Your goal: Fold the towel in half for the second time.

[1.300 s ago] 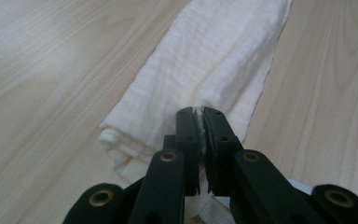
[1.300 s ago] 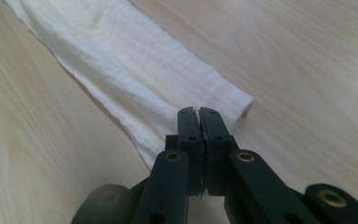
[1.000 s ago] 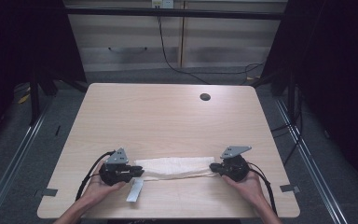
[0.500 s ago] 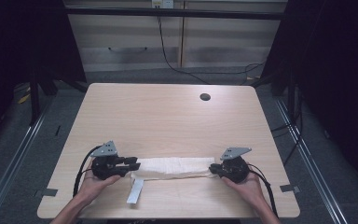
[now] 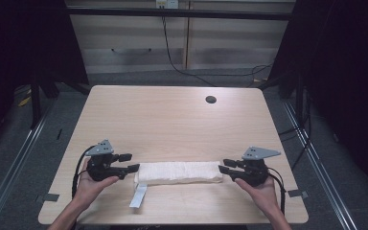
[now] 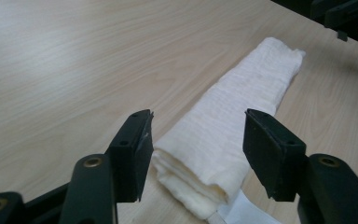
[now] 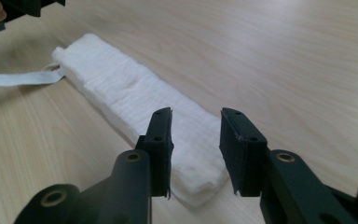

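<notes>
Bench: pale wood, grommet hole at the far side. Folded white towel lies flat along the near edge, tag trailing at its left end.

Left tongs and right tongs: both have just been opening, released, nothing pinched.

Advice: back straight off each end so the fold isn't dragged.

No legible writing on the tag.

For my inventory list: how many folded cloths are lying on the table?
1. The folded white cloth lies near the table's front edge, between the two grippers. Nothing suggests another is hidden.
</notes>
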`<control>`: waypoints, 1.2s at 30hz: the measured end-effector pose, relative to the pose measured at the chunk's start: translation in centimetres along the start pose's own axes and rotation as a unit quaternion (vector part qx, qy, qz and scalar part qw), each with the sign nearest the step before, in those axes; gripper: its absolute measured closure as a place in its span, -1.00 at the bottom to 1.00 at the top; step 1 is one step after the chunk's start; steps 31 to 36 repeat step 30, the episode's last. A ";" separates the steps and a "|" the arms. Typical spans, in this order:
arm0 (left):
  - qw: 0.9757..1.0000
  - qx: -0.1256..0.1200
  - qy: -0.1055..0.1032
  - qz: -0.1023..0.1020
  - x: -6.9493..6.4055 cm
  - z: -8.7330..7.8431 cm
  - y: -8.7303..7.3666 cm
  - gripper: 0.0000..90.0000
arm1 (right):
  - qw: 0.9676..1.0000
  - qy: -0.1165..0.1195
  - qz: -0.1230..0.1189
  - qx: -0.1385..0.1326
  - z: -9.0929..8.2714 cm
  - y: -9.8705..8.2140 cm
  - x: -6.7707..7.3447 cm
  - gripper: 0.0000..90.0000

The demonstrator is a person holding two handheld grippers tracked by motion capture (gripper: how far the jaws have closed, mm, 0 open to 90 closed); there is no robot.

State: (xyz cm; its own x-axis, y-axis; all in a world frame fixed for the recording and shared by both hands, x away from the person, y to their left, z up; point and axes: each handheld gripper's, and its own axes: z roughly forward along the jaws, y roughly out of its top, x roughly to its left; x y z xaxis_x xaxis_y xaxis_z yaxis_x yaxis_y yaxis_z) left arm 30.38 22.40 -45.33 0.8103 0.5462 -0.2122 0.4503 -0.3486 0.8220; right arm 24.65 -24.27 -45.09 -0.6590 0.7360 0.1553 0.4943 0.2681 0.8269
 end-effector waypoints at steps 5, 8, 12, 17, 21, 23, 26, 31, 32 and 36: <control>1.000 0.005 0.031 0.002 0.4 -1.6 -0.5 -0.21 | 0.999 -0.038 0.026 -0.026 -2.2 -0.4 -1.0 0.18; 0.999 -0.001 0.048 -0.011 0.9 -2.5 -1.0 -0.24 | 0.997 -0.051 0.036 -0.037 -2.9 -0.8 -1.4 0.10; 0.998 0.000 0.063 -0.020 1.4 -3.2 -2.0 -0.31 | 0.995 -0.068 0.055 -0.047 -3.6 -1.7 -1.9 0.01; 0.997 -0.016 0.067 -0.046 2.0 -3.9 -3.8 -0.40 | 0.992 -0.089 0.072 -0.051 -4.7 -2.9 -2.5 -0.09; 0.996 -0.028 0.074 -0.050 2.1 -4.6 -4.5 -0.58 | 0.989 -0.105 0.089 -0.054 -5.1 -4.3 -3.3 -0.14; 0.995 -0.030 0.075 -0.053 2.4 -4.6 -5.3 -0.62 | 0.987 -0.114 0.099 -0.052 -5.3 -4.9 -3.4 -0.18; 0.994 -0.025 0.075 -0.069 2.9 -4.4 -5.9 -0.61 | 0.986 -0.122 0.105 -0.052 -5.5 -5.3 -3.6 -0.21; 0.995 -0.018 0.085 -0.053 2.7 -4.2 -6.0 -0.60 | 0.983 -0.135 0.116 -0.050 -5.2 -5.7 -3.8 -0.25; 0.995 -0.018 0.085 -0.053 2.7 -4.2 -6.0 -0.60 | 0.983 -0.135 0.116 -0.050 -5.2 -5.7 -3.8 -0.25; 0.995 -0.018 0.085 -0.053 2.7 -4.2 -6.0 -0.60 | 0.983 -0.135 0.116 -0.050 -5.2 -5.7 -3.8 -0.25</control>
